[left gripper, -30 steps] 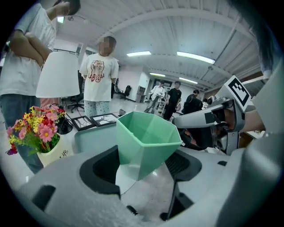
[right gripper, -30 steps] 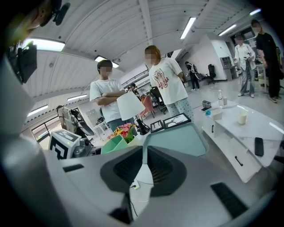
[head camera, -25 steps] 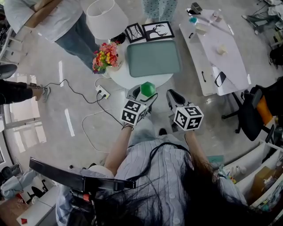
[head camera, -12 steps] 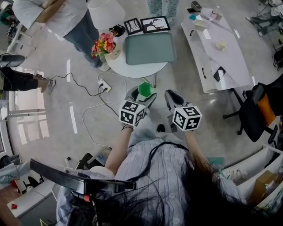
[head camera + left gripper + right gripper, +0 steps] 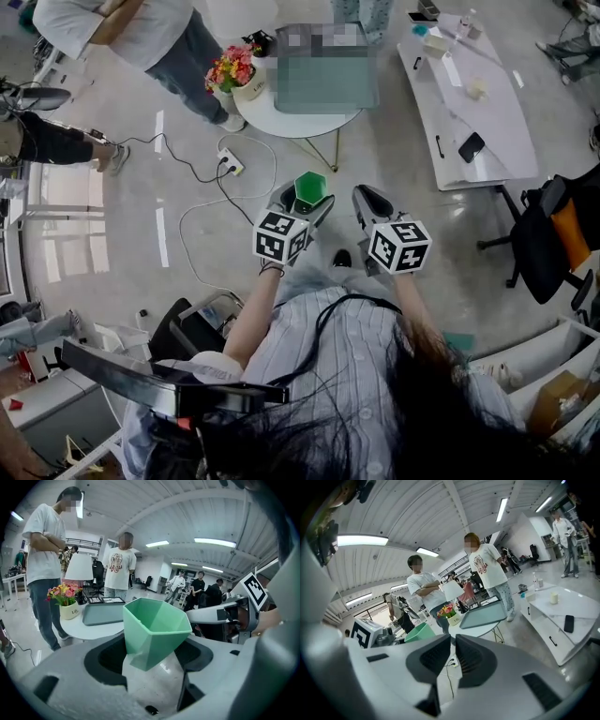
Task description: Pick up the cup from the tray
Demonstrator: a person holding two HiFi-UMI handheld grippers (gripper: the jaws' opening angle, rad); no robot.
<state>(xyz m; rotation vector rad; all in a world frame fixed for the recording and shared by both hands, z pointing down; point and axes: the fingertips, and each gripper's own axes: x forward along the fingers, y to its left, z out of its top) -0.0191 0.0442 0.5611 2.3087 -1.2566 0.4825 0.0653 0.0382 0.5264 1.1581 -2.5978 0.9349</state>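
The left gripper (image 5: pixel 151 660) squeezes the green cup (image 5: pixel 157 625) low down between its jaws. It looks light, hard and slippery. The right gripper (image 5: pixel 451 654) has its jaws close together, holding nothing.

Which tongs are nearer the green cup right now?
Left. The left tongs are shut on the cup and hold it in the air. The right tongs are beside it on its right, shut on nothing and not touching it.
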